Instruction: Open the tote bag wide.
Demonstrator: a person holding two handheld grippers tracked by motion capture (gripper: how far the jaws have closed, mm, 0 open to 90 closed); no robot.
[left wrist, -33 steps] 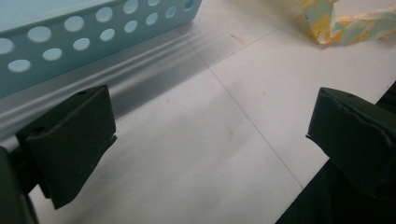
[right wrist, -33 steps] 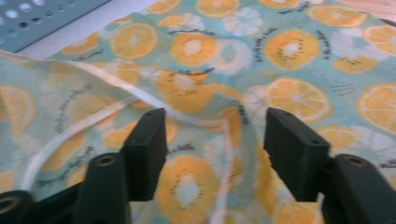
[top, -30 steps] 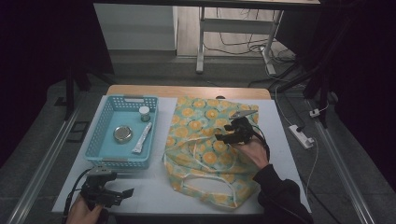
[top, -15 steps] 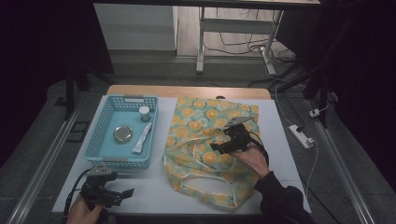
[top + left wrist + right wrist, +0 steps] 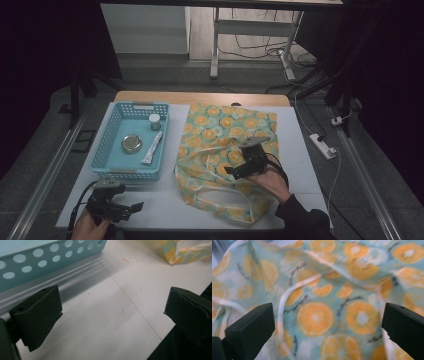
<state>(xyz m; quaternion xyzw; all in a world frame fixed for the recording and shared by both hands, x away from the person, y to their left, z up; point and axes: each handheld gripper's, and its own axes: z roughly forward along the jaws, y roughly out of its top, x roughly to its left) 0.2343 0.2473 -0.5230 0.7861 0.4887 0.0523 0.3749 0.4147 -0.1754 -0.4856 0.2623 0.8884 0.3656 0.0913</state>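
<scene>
Wide open, right hand-held gripper (image 5: 235,172) over bag (image 5: 220,130).

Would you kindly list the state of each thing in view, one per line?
Bag: lying flat, rumpled, mouth toward the person.
Basket: upright, holding three things.
Tin: lying flat in the basket.
Tube: lying flat.
Jar: upright, capped.
Left gripper: open, nothing between the jaws.
Right gripper: open over the bag, just opened.
</scene>
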